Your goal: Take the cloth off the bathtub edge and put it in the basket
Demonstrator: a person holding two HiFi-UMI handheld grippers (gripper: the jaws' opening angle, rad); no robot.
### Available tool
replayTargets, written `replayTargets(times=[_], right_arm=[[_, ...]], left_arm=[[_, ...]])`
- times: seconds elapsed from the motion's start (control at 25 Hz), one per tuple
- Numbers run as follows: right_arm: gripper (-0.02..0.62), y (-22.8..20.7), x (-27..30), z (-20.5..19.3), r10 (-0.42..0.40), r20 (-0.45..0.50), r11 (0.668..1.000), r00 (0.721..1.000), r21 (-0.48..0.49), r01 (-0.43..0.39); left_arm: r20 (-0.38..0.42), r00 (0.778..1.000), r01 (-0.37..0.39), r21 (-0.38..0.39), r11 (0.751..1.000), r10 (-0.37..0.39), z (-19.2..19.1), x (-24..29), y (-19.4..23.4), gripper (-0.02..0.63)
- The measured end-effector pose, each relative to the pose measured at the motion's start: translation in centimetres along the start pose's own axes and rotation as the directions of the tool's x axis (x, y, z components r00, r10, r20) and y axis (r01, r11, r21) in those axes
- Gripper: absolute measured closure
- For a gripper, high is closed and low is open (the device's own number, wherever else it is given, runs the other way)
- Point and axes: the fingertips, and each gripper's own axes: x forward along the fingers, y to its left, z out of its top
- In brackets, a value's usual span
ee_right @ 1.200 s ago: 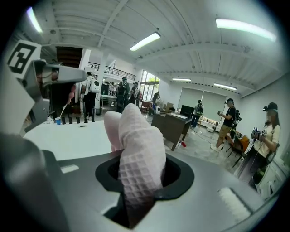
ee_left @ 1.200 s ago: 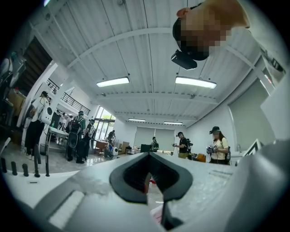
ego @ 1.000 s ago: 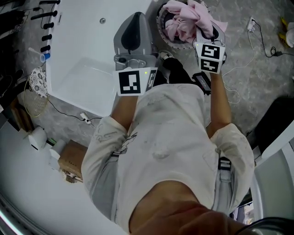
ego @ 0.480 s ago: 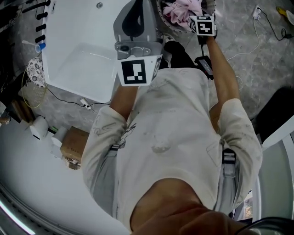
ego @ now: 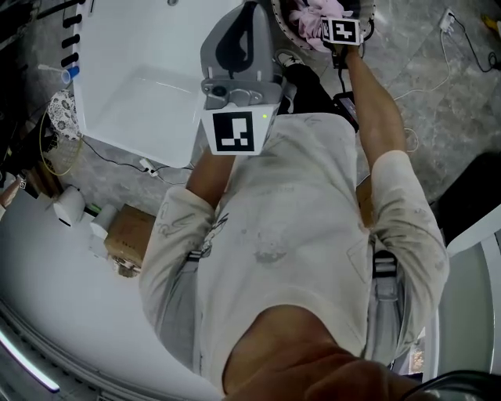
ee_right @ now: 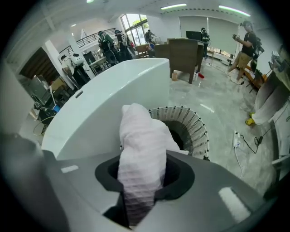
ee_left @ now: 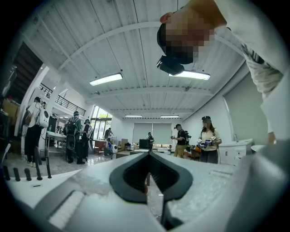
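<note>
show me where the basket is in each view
Head view: the basket is at the top edge, right of centre, cut off by the frame.
Left gripper view: not in it.
Right gripper view: the basket is right of centre, partly behind the cloth held in the jaws.
Shared landmark: the tub, left of the basket in both views.

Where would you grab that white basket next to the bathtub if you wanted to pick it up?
Probably the rim of the basket, from above, on the side away from the bathtub. It stands upright with its mouth open, and its slatted wall looks thin enough for two jaws to straddle. The right gripper is busy: it is shut on the pink cloth.
</note>
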Motion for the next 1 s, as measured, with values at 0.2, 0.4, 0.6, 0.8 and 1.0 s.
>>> replayTargets(times=[0.2, 0.4, 0.6, 0.8, 1.0], right_arm=[[0.461, 0.2, 0.8, 0.6, 0.003, -0.006, 1.0, 1.0, -0.003, -0.003], [0.297, 0.0, 1.5, 0.6, 0.037, 0.004, 0.998, 0.999, 0.05, -0.037], [0.274, -0.1, 1.9, -0.5, 0.042, -0.025, 0.998, 0.999, 0.036, -0.041], [0.275, -0.1, 2.3, -0.7, 0.043, -0.04, 0.999, 0.998, 0.028, -0.042], [0.275, 0.9, 2.9, -0.8, 0.072, -0.052, 0.997, 0.996, 0.002, -0.072]], left_arm=[[-0.033, 0.999, -0.013, -0.012, 1.0, 0.013, -1.2, 0.5, 0.4, 0.606], [-0.039, 0.999, -0.011, -0.005, 1.0, 0.011, -1.4, 1.1, 0.3, 0.606], [-0.047, 0.999, -0.026, -0.009, 1.0, 0.025, -1.6, 1.5, 0.4, 0.606], [-0.049, 0.997, -0.053, 0.0, 0.999, 0.052, -1.2, 1.8, 1.1, 0.606], [-0.056, 0.993, -0.103, 0.011, 0.995, 0.103, -1.3, 0.7, 2.2, 0.606]])
